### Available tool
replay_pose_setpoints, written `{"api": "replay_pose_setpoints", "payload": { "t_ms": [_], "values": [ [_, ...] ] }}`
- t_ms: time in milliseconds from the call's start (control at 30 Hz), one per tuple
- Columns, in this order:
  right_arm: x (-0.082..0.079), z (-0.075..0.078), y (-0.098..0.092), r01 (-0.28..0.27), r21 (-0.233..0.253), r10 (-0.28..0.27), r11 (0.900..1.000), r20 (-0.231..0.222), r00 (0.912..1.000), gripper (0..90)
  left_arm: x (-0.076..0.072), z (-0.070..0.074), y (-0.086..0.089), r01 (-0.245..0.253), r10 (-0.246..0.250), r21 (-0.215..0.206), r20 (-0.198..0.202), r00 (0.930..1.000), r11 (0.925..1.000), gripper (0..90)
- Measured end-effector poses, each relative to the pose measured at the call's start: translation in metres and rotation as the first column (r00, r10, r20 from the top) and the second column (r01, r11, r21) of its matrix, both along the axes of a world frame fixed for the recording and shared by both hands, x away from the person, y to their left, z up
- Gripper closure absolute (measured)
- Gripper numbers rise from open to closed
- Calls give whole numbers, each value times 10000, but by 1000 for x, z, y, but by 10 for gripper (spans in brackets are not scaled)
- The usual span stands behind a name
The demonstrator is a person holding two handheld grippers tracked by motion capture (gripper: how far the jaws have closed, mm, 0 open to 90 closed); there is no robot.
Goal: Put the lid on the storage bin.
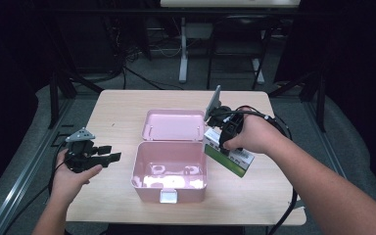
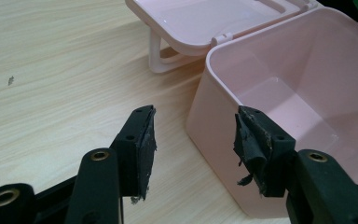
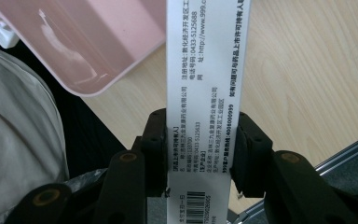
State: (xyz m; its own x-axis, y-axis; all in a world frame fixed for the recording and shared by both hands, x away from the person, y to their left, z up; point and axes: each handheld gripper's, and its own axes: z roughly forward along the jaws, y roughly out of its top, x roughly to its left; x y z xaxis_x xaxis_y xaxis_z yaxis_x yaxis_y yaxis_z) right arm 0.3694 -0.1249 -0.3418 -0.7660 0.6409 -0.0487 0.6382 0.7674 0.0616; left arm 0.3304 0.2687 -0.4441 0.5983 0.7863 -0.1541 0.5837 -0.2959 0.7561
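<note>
Green-white carton (image 1: 227,155) clamped in right tongs (image 3: 199,154), held just right of open pink box (image 1: 170,171). Left tongs (image 2: 193,144) spread wide, nothing held, beside box wall.

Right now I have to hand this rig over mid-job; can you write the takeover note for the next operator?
Right gripper: shut on the white-and-green printed cardboard box, held above the table just right of the open pink plastic case.
Left gripper: open, holding nothing, close to the pink case's left wall above the light wooden table.
Done: case lid is swung back, cardboard box is picked up.
Left: probably lower the cardboard box into the case, release it, then close the lid.
</note>
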Motion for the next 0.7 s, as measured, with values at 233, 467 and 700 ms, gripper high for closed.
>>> {"api": "replay_pose_setpoints", "payload": {
  "t_ms": [233,467,700],
  "values": [
    [-1,6,16,-414,-63,414,9991,-28,9991,616,0,0,1,-29,29,-37,-6,10000,10000,480],
    [-2,10,35,-853,-98,853,9963,-95,9963,616,0,0,1,3,-3,-14,1,10000,10000,480],
    [-1,8,54,-1265,-193,1262,9918,-139,9919,617,0,-1,1,-28,28,-50,-61,10000,10000,480]
  ]
}}
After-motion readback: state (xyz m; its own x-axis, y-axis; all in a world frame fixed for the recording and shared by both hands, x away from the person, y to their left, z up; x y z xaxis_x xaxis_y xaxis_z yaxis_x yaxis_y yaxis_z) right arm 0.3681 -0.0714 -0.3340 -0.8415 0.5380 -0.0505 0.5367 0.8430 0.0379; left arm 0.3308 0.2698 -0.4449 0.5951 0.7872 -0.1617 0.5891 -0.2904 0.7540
